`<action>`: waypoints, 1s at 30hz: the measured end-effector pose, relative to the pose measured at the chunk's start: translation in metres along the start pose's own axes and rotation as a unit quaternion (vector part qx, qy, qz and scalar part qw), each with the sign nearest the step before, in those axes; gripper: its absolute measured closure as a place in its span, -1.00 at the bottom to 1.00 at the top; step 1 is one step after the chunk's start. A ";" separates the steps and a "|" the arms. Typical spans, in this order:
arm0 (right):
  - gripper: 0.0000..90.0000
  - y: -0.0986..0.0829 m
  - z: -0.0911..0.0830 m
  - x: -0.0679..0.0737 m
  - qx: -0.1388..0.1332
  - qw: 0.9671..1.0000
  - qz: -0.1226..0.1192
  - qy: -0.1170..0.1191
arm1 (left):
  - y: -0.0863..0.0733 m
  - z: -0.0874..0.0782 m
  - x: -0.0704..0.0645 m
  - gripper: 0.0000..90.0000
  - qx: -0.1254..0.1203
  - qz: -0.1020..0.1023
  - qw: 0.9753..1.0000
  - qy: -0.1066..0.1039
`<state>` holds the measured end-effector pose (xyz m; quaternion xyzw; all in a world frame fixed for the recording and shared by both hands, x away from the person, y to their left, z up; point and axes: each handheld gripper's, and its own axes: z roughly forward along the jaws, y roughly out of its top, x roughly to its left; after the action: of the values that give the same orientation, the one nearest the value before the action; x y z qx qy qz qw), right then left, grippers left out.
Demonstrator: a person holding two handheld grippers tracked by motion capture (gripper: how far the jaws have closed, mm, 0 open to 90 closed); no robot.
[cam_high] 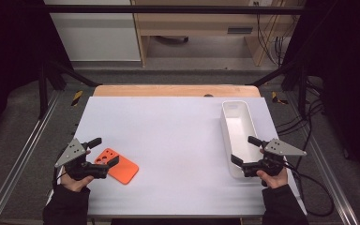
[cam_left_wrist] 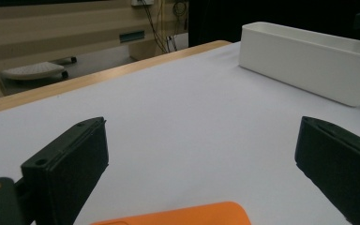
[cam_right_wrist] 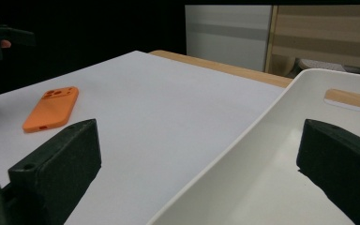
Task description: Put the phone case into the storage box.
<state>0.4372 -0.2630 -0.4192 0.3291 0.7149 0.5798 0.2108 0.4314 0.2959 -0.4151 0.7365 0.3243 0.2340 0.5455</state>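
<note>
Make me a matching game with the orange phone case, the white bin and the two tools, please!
Things:
1. orange phone case
2. white bin
3. left tool
4. right tool

Places or states:
A. open, one jaw over the bin's inside
B. lying flat on the near left of the table
C. standing on the right side of the table, nothing inside
D. open, jaws either side of the case's end

Pairs: 1-B, 2-C, 3-D, 4-A
</note>
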 end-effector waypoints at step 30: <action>-0.99 0.000 -0.001 0.000 0.001 1.000 -0.001 -0.002 | -0.031 -0.017 0.016 -0.32 0.138 -0.036 0.986 0.090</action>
<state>0.4364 -0.2634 -0.4187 0.3298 0.7154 0.5780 0.2129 0.4235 0.3250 -0.4398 0.7685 0.4274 0.2329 0.4154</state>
